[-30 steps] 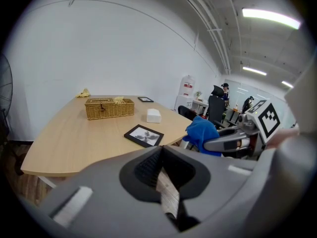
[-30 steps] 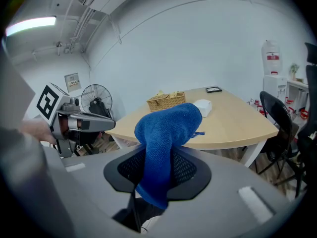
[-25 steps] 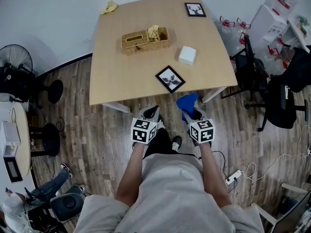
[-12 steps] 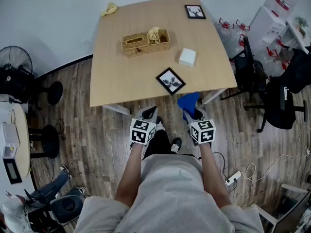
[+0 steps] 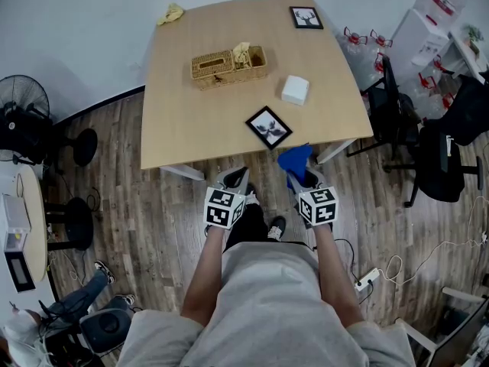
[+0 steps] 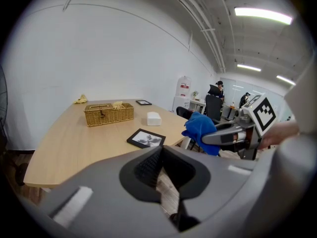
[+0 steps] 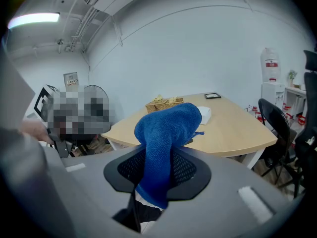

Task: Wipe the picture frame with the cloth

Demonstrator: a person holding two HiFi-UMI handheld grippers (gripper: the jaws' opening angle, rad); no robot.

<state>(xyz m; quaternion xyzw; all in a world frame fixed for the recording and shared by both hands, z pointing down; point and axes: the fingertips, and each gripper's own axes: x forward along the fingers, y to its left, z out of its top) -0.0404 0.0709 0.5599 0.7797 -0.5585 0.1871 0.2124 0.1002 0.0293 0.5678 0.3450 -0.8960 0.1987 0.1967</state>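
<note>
While the black picture frame [image 5: 268, 126] lies flat near the front edge of the table [image 5: 183, 121], with a white box [image 5: 295, 89] just behind it and a wicker basket [image 5: 228, 64] farther back, the blue cloth [image 5: 296, 157] sits just in front of that edge, pinched between the closed jaws of the right tool [image 5: 295, 177]. The left tool [image 5: 236, 177] hovers beside it over the wooden floor [image 5: 164, 212], jaws pressed together on nothing.

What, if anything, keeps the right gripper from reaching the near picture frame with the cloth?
Probably yes, it can reach. The right gripper is shut on the blue cloth just off the table edge, and the picture frame lies flat near that edge, nothing between them.
</note>
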